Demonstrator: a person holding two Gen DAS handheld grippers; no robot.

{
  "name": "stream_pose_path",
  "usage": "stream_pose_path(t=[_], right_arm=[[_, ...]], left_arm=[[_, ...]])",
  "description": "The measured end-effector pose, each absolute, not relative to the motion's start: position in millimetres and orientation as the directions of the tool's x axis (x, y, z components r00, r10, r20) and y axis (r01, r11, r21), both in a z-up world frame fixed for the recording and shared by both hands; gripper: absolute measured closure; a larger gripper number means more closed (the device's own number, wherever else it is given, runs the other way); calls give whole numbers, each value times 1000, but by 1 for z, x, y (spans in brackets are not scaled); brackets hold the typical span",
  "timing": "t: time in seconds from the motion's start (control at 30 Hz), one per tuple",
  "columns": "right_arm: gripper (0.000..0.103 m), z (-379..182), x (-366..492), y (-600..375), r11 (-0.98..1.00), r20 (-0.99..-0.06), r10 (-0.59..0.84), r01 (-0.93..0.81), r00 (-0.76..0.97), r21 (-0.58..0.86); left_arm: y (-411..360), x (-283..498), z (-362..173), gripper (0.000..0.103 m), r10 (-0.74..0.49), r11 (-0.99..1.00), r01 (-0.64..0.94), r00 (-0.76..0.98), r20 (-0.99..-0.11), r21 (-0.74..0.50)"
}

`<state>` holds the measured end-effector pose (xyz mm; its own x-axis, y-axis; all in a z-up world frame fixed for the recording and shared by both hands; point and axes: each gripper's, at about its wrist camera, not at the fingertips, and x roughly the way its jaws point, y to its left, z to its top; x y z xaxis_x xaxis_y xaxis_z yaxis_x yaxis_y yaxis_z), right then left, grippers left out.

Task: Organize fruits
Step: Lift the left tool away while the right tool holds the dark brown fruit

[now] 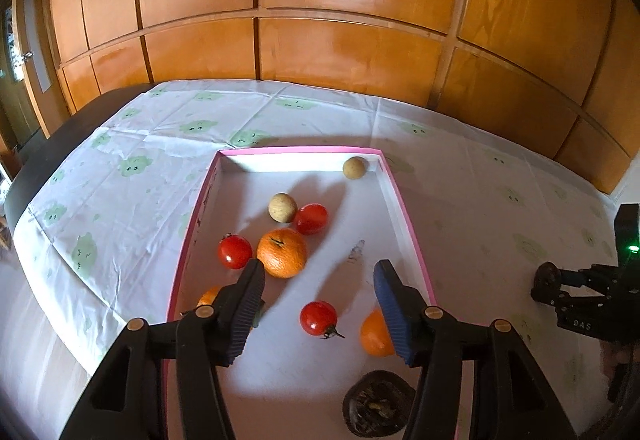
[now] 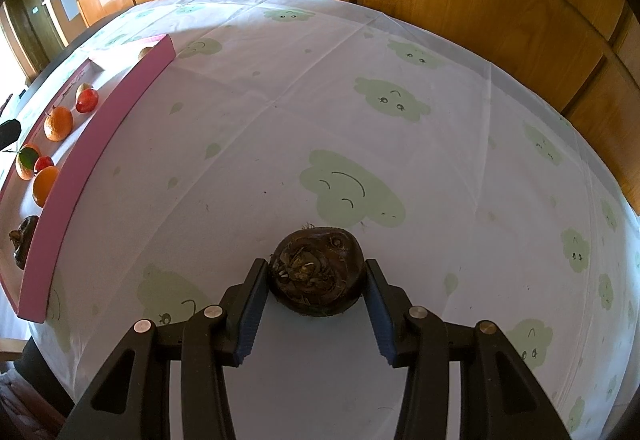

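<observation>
A pink-rimmed white box (image 1: 404,200) holds oranges (image 1: 282,252), red tomatoes (image 1: 319,317), two tan round fruits (image 1: 282,207) and a dark brown chestnut-like fruit (image 1: 378,406). My left gripper (image 1: 318,272) hovers open and empty over the box. My right gripper (image 2: 316,272) has its pads against both sides of a second dark brown fruit (image 2: 318,272) on the tablecloth, right of the box (image 2: 100,144). It also shows in the left wrist view (image 1: 546,276).
The table has a white cloth with green cloud faces (image 2: 352,192). A wooden panelled wall (image 1: 320,20) runs behind the table. The table's dark edge (image 1: 60,136) shows at the left.
</observation>
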<state>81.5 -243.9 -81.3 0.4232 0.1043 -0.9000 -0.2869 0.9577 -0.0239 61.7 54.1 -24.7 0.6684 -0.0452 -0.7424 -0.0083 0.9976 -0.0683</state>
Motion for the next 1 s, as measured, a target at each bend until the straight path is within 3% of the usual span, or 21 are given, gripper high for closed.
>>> stream_pose_path(t=[1.0], right_arm=[[55,-82,77,-242,952,-895,106,-305,433,-35]], left_arm=[[57,51,-22,43,-37,998,-15,668,-743,-63]])
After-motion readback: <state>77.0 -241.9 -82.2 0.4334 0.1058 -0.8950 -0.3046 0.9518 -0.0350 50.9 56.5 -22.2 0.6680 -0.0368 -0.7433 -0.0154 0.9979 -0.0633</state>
